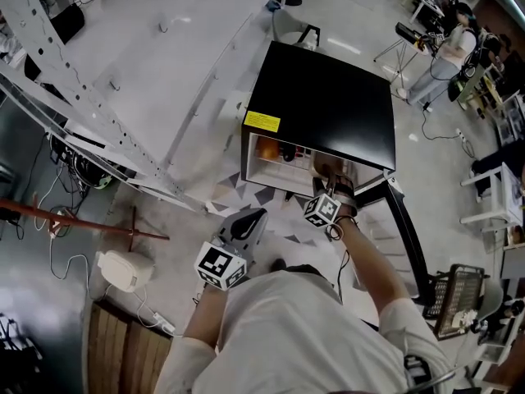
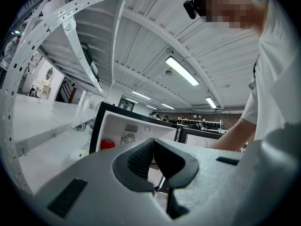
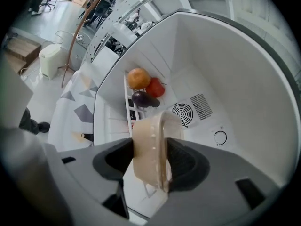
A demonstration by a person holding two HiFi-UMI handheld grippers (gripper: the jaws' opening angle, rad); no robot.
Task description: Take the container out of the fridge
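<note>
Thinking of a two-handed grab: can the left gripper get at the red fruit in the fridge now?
Probably yes: the fridge stands open and nothing blocks the left gripper from the red fruit; the right gripper holds the container alongside.

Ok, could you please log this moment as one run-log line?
stage: grasp inside fridge | right gripper: shut on container | left gripper: shut, empty | container: not yet out

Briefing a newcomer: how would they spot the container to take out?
Find the small black-topped fridge, door open. Inside, the right hand-held gripper pinches the container. It is pale beige and translucent, unlike the orange, red and purple produce behind.
</note>
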